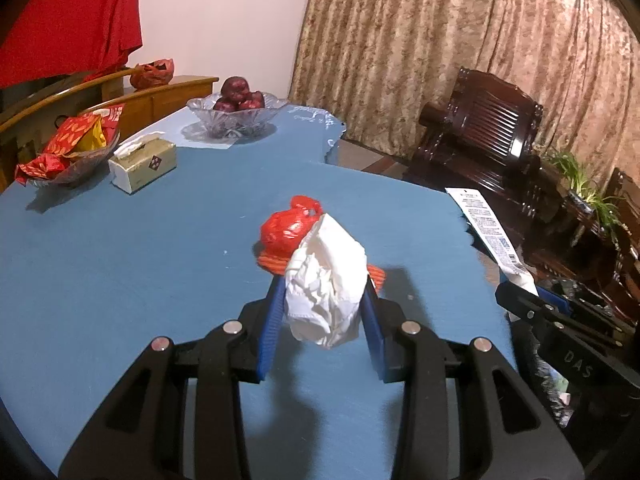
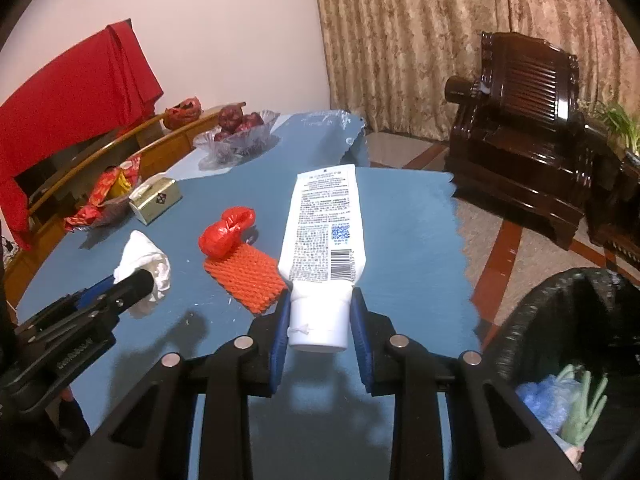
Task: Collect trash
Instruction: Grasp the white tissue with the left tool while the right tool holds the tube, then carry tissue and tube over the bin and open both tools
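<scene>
Left gripper (image 1: 326, 304): blue pads clamped on a crumpled white tissue (image 1: 326, 284), held above the blue table (image 1: 120, 248). Right gripper (image 2: 320, 320): jaws narrowed on the cap end of a white tube (image 2: 322, 240), lifted beside the black bin (image 2: 560, 320).

A blue tablecloth (image 2: 400, 240) covers the table, where a glass bowl of dark red fruit (image 1: 236, 114) stands at the far end. Nearer, a gold tissue box (image 1: 144, 164) sits just beside a glass dish of red snack packets (image 1: 72, 152). Behind them, a red cloth (image 2: 80, 92) drapes over wooden furniture. A dark carved wooden armchair (image 2: 520, 128) stands before patterned beige curtains (image 1: 440, 40), with a green potted plant (image 1: 588, 188) near it.
</scene>
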A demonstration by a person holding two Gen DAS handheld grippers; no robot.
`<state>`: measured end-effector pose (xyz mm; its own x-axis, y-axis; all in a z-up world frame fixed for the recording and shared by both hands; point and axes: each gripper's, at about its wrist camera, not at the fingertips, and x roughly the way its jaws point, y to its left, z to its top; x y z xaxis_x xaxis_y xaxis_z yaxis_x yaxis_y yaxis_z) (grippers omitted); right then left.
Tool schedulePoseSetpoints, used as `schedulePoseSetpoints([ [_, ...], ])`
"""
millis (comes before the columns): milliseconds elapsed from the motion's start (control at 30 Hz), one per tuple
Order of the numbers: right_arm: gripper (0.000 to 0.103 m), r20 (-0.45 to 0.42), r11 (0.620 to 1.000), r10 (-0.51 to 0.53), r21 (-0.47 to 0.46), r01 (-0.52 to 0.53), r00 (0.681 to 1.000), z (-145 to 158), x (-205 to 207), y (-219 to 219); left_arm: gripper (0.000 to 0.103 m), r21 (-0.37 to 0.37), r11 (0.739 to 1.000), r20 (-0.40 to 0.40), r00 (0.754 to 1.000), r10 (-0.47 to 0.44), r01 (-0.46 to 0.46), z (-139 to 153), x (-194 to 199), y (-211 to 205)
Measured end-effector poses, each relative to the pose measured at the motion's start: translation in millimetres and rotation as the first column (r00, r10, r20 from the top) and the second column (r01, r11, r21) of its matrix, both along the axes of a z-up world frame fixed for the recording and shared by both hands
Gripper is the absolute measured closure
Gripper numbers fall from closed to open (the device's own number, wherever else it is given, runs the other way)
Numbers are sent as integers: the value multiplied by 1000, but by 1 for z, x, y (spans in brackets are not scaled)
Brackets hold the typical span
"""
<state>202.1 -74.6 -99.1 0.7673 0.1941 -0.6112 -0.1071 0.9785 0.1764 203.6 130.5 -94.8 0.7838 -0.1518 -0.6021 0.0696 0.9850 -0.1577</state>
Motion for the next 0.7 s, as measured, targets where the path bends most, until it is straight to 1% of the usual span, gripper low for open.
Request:
schedulePoseSetpoints([
  [300,74,38,999,-38,19,37,999,23,-40,-30,67,-12,999,33,998,-44,45,21,-27,-33],
  [400,74,52,998,-54,13,53,997,29,-54,-43,67,-18,997,41,996,-73,74,26,-36,-51],
  [533,74,60,995,-95,-5,96,994,31,-73,-65,67,-21,993,47,992,-115,116,28,-43,-74],
  [700,74,50,986,-161,-20,163,986,27,-89,-99,67,-20,984,48,984,-174,175,25,-48,-106],
])
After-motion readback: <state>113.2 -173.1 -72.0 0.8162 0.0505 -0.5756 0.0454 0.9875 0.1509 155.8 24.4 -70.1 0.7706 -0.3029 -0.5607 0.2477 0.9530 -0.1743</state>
